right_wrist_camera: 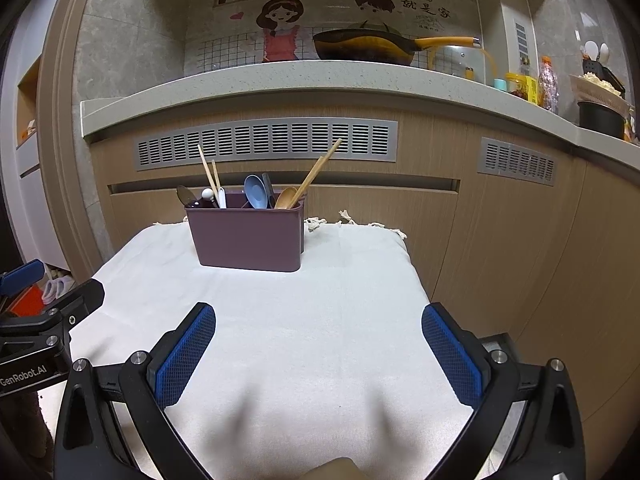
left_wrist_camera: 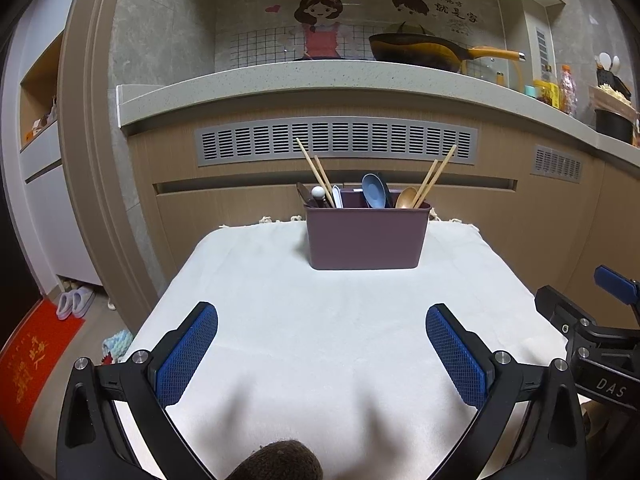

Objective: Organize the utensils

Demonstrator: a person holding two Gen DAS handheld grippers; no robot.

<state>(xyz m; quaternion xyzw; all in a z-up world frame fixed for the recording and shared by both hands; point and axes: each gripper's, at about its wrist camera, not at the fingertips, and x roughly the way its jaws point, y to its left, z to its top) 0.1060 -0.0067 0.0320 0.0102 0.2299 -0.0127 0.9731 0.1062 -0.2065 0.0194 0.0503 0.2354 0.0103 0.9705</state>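
Note:
A maroon utensil caddy (left_wrist_camera: 366, 238) (right_wrist_camera: 246, 238) stands at the far edge of a table covered with a white cloth (left_wrist_camera: 320, 320) (right_wrist_camera: 280, 320). In it stand wooden chopsticks (left_wrist_camera: 318, 174) (right_wrist_camera: 316, 172), a blue spoon (left_wrist_camera: 374, 192) (right_wrist_camera: 256, 192), a wooden spoon (left_wrist_camera: 406, 198) (right_wrist_camera: 286, 199) and dark utensils at the left end. My left gripper (left_wrist_camera: 322, 336) is open over the near cloth, with nothing between its blue pads. My right gripper (right_wrist_camera: 318, 334) is open as well, empty, to the right of the left one.
Behind the table runs a kitchen counter (left_wrist_camera: 320, 76) with a yellow-handled wok (left_wrist_camera: 420, 50) and bottles at the right. Wooden cabinet fronts with grey vents (left_wrist_camera: 336, 144) lie below. Slippers (left_wrist_camera: 74, 300) and a red mat (left_wrist_camera: 32, 360) sit on the floor at the left.

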